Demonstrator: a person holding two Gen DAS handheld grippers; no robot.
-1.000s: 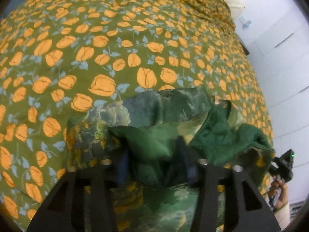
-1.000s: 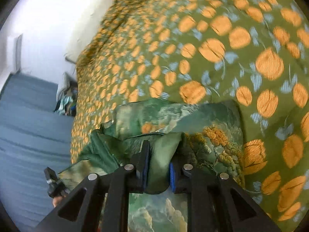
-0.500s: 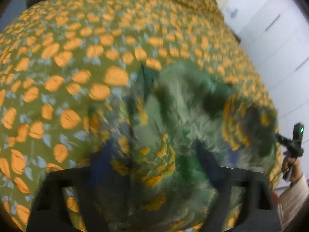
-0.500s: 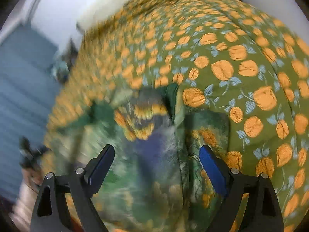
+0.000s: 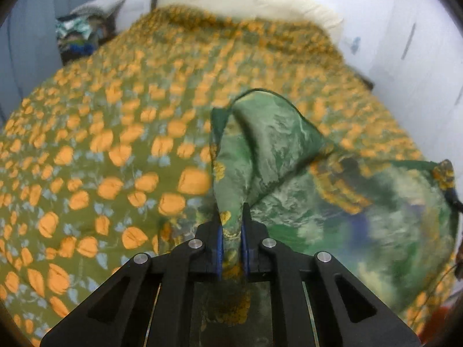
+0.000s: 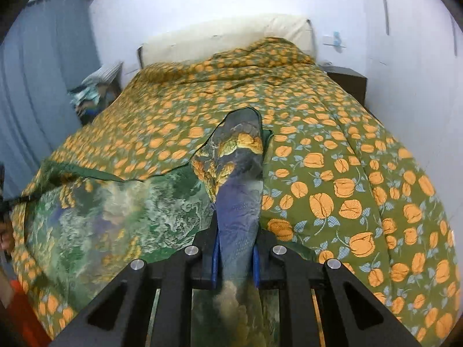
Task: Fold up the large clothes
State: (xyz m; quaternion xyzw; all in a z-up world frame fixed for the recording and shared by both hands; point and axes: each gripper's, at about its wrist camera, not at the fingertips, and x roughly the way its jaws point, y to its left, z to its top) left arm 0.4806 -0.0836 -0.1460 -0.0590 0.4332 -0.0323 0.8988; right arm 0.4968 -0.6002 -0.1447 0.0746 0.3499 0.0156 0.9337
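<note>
A: Where is the green garment (image 5: 269,147)?
B: Lifted above the bed (image 5: 115,133), stretched between both tools over the orange-flowered cover.
A: And the jaws?
B: The left gripper (image 5: 230,231) pinches one bunched edge; the right gripper (image 6: 235,240) is clamped on another fold.

Each matte black, angular plastic gripper, the left gripper (image 5: 231,225) and the right gripper (image 6: 235,240), has blue pads inside its fingers, triangular cut-outs at 5 and 7 o'clock, and four round silver screws.
</note>
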